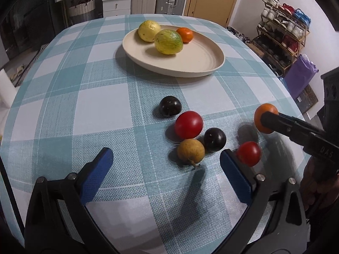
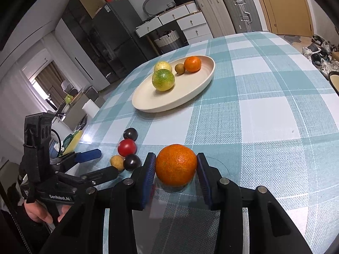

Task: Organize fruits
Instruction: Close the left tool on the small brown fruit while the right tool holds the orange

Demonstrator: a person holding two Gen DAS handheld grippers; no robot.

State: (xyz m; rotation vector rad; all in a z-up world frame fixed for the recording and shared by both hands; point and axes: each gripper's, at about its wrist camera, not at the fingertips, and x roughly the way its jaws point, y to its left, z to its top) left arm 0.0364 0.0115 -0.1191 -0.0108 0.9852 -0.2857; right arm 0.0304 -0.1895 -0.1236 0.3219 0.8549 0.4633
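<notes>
kiwi (image 2: 179,68) only in r view; r gripper (image 2: 176,169) clamps orange (image 2: 176,165), l gripper (image 1: 166,158) apart.

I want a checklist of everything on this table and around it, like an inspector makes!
Surface: round table with a teal-and-white checked cloth.
Job's things: cream oval plate holds a yellow-green round fruit, a pale yellow fruit, a small brown fruit and a small orange. Loose on the cloth: two dark plums, two red tomatoes, one tan round fruit.
Clutter: nothing seen.
Grippers: left tongs open, holding nothing; right tongs shut on a big orange.
Cables: nothing seen.
Surroundings: silver suitcases, white drawers, shoe rack.
</notes>
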